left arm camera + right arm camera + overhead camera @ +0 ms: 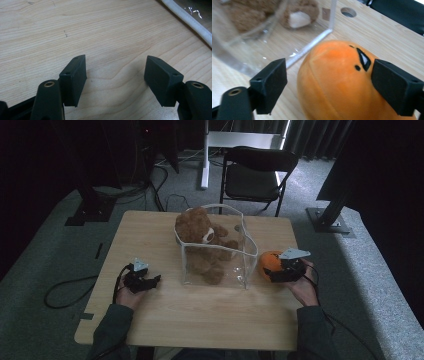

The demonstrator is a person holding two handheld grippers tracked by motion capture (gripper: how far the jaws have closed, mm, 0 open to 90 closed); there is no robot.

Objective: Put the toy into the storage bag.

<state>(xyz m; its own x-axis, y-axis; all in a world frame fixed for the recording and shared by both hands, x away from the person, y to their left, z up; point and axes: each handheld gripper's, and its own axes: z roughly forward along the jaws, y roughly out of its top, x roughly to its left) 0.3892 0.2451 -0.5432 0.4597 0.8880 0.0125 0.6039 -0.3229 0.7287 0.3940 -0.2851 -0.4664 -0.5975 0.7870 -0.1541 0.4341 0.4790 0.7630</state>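
Right gripper (329, 87) at the orange plush toy (337, 82), fingers (269, 82) spread wide on either side, not pressing; toy on the bench (374, 35) beside the clear bag (240, 265) holding the teddy bear (200, 240). Left gripper (115, 80) idle, fingers wide, nothing between. Likely next: closing on the toy, lifting towards the bag.

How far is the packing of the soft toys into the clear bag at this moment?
Done: the brown teddy bear already sits inside the clear bag. In hand: the right tool has its jaws open around the orange plush toy, which lies on the table beside the bag. Left: grip it and put it in. The left tool is open with nothing between its jaws.
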